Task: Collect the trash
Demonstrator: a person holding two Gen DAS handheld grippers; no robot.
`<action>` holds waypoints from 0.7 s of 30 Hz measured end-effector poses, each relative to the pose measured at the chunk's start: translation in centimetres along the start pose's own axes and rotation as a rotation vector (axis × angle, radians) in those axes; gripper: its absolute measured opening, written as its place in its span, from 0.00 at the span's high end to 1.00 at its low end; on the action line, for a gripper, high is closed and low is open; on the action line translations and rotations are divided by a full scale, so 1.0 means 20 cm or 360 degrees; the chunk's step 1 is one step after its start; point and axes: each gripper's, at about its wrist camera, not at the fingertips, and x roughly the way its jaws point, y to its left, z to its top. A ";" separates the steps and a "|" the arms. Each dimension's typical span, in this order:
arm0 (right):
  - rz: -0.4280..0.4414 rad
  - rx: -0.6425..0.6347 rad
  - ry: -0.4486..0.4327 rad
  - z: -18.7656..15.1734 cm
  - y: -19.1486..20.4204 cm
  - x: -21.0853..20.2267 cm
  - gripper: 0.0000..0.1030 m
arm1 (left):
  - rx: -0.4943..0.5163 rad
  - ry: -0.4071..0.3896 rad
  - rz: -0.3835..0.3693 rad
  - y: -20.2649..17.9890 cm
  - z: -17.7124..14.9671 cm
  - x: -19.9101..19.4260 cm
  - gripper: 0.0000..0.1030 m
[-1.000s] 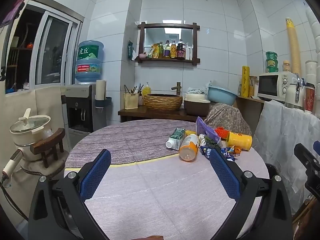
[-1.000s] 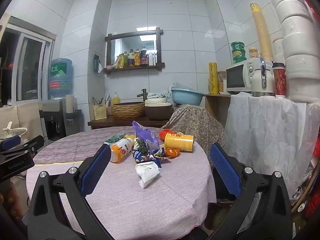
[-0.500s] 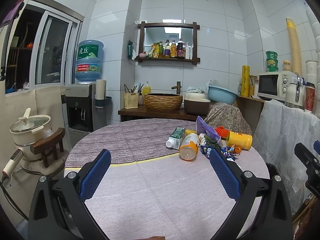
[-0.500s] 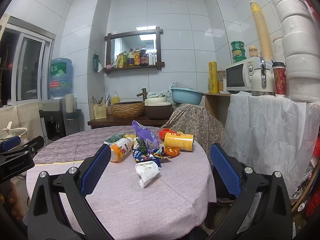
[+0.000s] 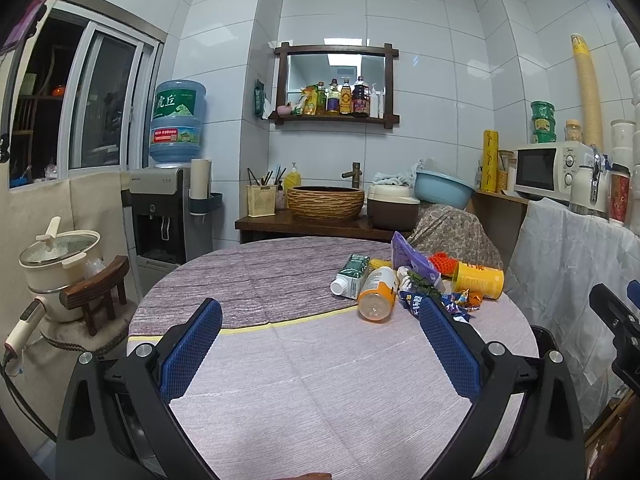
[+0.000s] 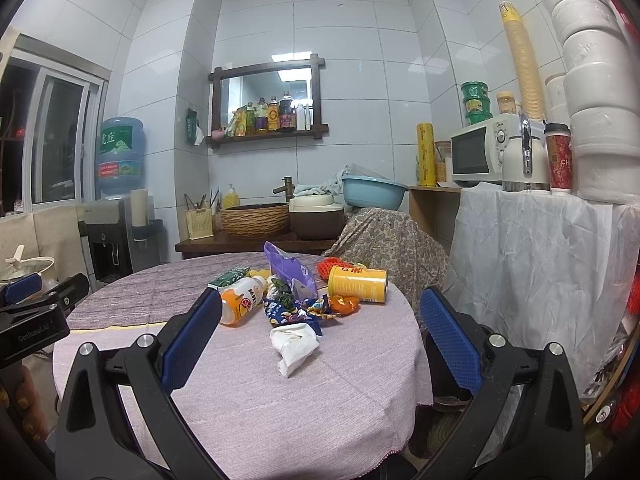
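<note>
Both the left gripper [image 5: 318, 344] and right gripper [image 6: 320, 336] hover over the table [image 6: 248, 392] with fingers spread wide, holding nothing. The trash [image 6: 296, 300] lies heaped on the table's far side, a crumpled tissue [image 6: 294, 346] nearest the right gripper.

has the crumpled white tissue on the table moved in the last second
No. In the right wrist view the crumpled white tissue lies just in front of the blue snack wrapper, as before.
</note>
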 end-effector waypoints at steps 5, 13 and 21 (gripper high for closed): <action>0.0002 -0.0006 0.0001 0.00 0.00 0.00 0.05 | 0.0003 0.0003 0.0001 -0.01 0.00 0.00 0.05; 0.0007 0.0002 0.0011 0.01 -0.01 0.00 0.05 | 0.0013 0.0015 -0.0002 -0.02 0.01 0.01 0.05; 0.0010 -0.0004 0.0016 0.00 0.00 0.00 0.05 | 0.0010 0.0020 -0.0001 -0.01 0.00 0.02 0.05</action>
